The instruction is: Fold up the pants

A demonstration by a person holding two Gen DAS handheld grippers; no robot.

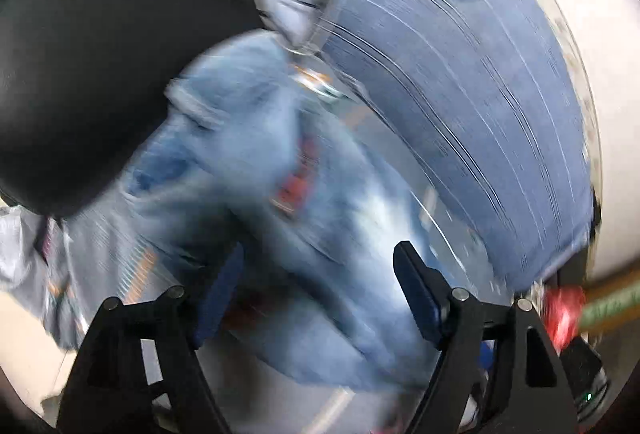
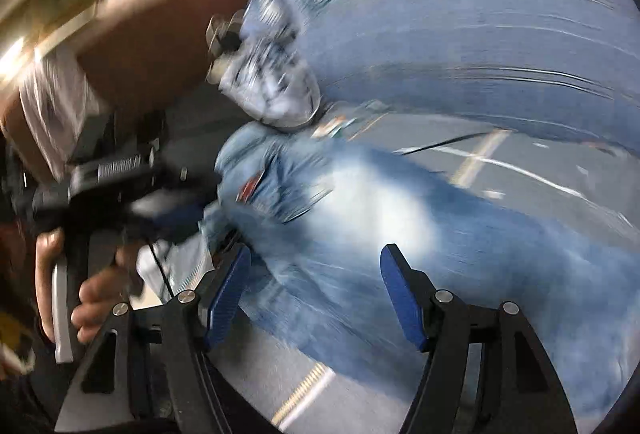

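Both views are motion-blurred. Light blue jeans [image 1: 280, 202] lie bunched on a glass table, with a red label near the waist; they also show in the right wrist view [image 2: 380, 226]. My left gripper [image 1: 316, 294] is open just above the jeans, nothing between its blue pads. My right gripper [image 2: 316, 294] is open too, over the faded leg of the jeans. The left gripper's body [image 2: 120, 186] and the hand holding it show at the left of the right wrist view, close to the jeans' waist.
A larger blue striped cloth [image 1: 460, 94] lies beyond the jeans, also in the right wrist view [image 2: 460, 14]. A grey-white crumpled cloth [image 2: 272, 90] sits between them. A black rounded shape [image 1: 100, 74] fills the left. The glass table surface [image 2: 500, 162] shows floor lines beneath.
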